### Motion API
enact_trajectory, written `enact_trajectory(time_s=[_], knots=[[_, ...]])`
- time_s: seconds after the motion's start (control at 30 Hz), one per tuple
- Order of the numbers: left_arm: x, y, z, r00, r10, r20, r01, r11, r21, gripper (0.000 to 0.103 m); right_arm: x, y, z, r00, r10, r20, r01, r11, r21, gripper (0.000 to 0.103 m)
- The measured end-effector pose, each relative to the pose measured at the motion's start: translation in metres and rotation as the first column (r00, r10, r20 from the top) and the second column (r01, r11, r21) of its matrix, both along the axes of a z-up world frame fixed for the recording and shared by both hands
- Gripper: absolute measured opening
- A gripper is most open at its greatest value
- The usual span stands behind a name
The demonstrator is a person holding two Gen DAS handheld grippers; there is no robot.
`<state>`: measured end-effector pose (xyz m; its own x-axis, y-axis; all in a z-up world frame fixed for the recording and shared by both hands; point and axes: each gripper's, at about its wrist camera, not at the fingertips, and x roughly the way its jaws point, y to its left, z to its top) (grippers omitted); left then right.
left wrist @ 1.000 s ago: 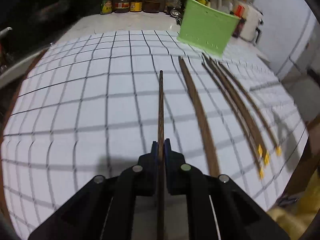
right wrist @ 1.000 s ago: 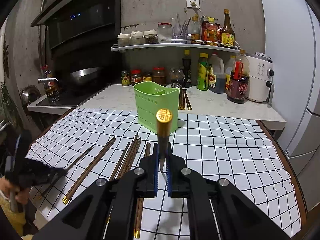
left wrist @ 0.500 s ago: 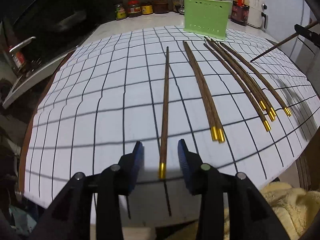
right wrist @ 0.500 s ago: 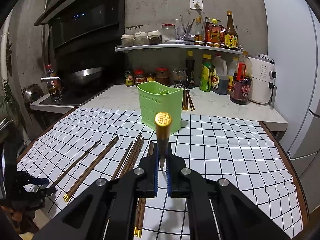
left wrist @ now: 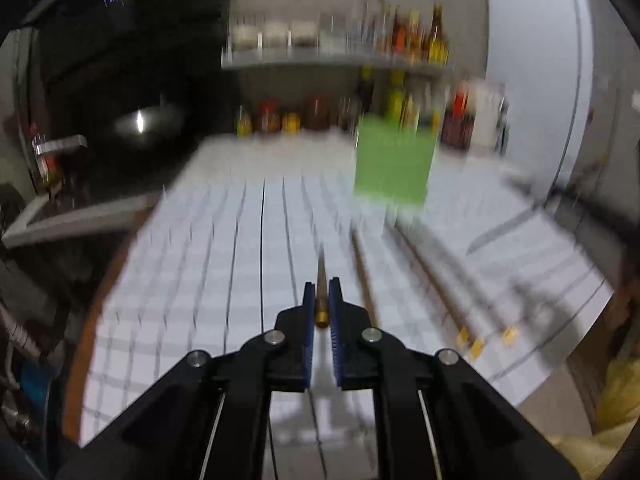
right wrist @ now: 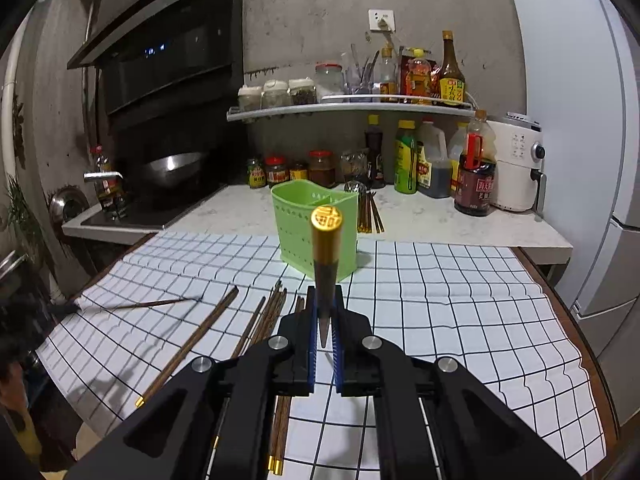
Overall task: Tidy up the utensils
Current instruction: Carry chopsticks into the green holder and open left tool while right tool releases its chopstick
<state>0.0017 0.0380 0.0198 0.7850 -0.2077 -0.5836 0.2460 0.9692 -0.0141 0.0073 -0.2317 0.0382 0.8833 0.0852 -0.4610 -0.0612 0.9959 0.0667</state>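
My right gripper (right wrist: 325, 296) is shut on a brown chopstick (right wrist: 326, 248) whose gold cap points up, in front of the green utensil holder (right wrist: 314, 232). Several chopsticks (right wrist: 272, 312) lie on the checked cloth (right wrist: 440, 300) left of it. The left wrist view is blurred: my left gripper (left wrist: 321, 288) is shut on the gold-capped end of a chopstick (left wrist: 321, 284) pointing away over the cloth (left wrist: 200, 280). That chopstick (right wrist: 152, 303) shows lifted at the left in the right wrist view. The holder (left wrist: 394, 160) stands far right ahead, with more chopsticks (left wrist: 420, 272) to the right.
A counter behind the cloth holds jars (right wrist: 276, 170), sauce bottles (right wrist: 474, 176), loose chopsticks (right wrist: 370, 214) and a white appliance (right wrist: 516, 164). A stove with a wok (right wrist: 172, 168) is at the back left. A fridge (right wrist: 580, 120) stands at the right.
My left gripper has closed on the gold end of the single chopstick and lifted it, swinging up fast. My right gripper still holds its chopstick, nearly unmoved.
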Motion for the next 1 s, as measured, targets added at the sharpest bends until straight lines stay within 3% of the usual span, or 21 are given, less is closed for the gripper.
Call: enact_trajectory(time_s=[0.1, 0.17, 0.47, 0.77, 0.9, 1.0], knots=[[0.002, -0.003, 0.034, 0.994, -0.023, 0.106, 0.027, 0.999, -0.034, 0.007, 0.002, -0.001, 0.004, 1.000, 0.002, 0.006, -0.002, 1.000, 0.008, 0.007], [0.011, -0.008, 0.041, 0.992, -0.032, 0.122, 0.036, 0.999, -0.028, 0.007, 0.004, 0.000, 0.005, 1.000, 0.006, 0.004, -0.006, 1.000, 0.012, 0.007], [0.041, -0.017, 0.051, 0.993, -0.079, 0.087, 0.084, 0.995, -0.058, 0.007, 0.018, -0.002, 0.008, 1.000, 0.013, -0.010, -0.013, 1.000, 0.026, 0.007], [0.072, -0.031, 0.052, 0.992, -0.121, 0.026, 0.121, 0.992, -0.026, 0.007, 0.037, -0.008, 0.003, 0.999, 0.008, -0.048, -0.006, 0.999, 0.046, 0.007], [0.070, -0.027, 0.068, 0.990, -0.085, 0.110, 0.092, 0.994, -0.060, 0.006, 0.036, -0.010, 0.018, 1.000, -0.004, 0.012, 0.003, 0.999, 0.037, 0.006], [0.066, -0.029, 0.093, 0.975, -0.091, 0.203, 0.109, 0.991, -0.081, 0.006, 0.044, -0.009, 0.041, 0.998, -0.007, 0.065, 0.006, 1.000, 0.015, 0.006]])
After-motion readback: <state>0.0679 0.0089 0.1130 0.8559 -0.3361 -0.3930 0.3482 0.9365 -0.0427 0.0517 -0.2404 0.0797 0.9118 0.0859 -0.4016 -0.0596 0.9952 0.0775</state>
